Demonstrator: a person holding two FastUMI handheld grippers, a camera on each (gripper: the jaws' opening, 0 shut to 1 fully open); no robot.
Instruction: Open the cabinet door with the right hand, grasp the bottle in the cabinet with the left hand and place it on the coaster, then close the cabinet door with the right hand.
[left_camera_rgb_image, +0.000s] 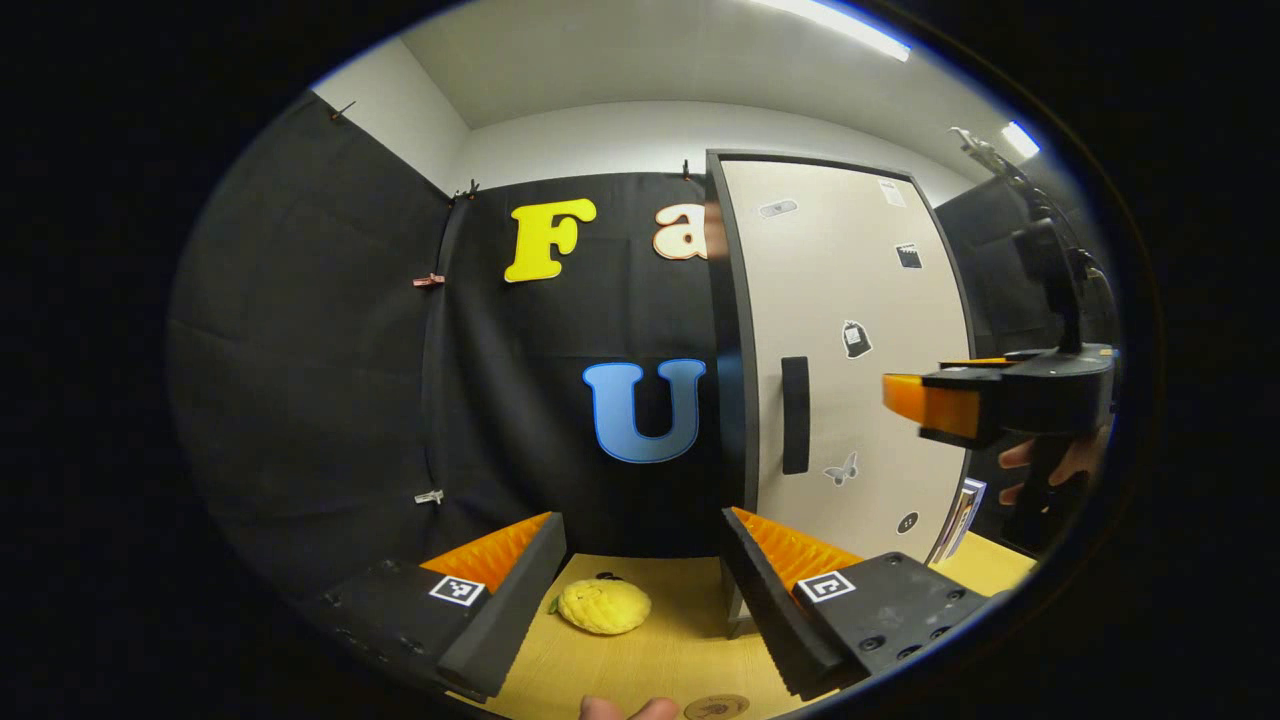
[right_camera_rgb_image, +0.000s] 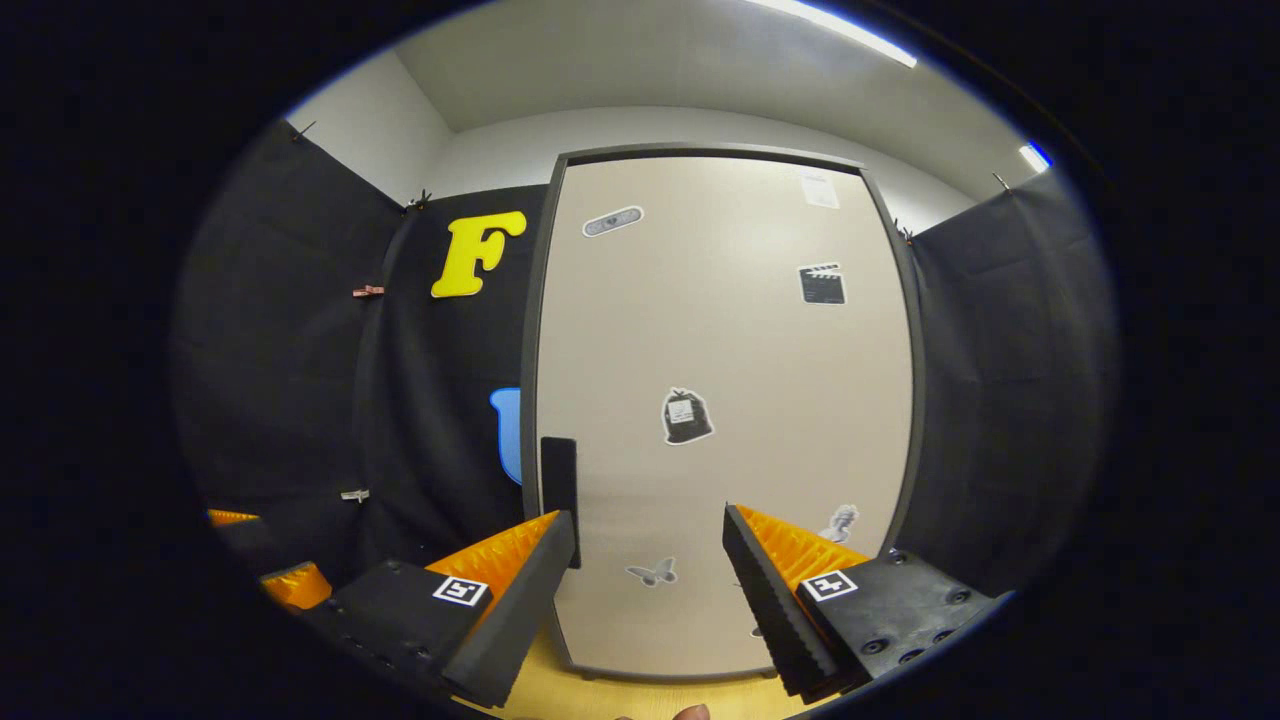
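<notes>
Facing sticker-dotted cabinet door (right_camera_rgb_image: 725, 400), writing illegible

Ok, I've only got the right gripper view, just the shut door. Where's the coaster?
Observer: In the left gripper view the coaster lies on the table at its near edge, below the left gripper.
Operator: Anything else on that table?
Observer: A yellow lemon lies left of the cabinet, apart from the coaster.
Operator: Is the left gripper holding anything?
Observer: No, it is open and holds nothing.
</notes>
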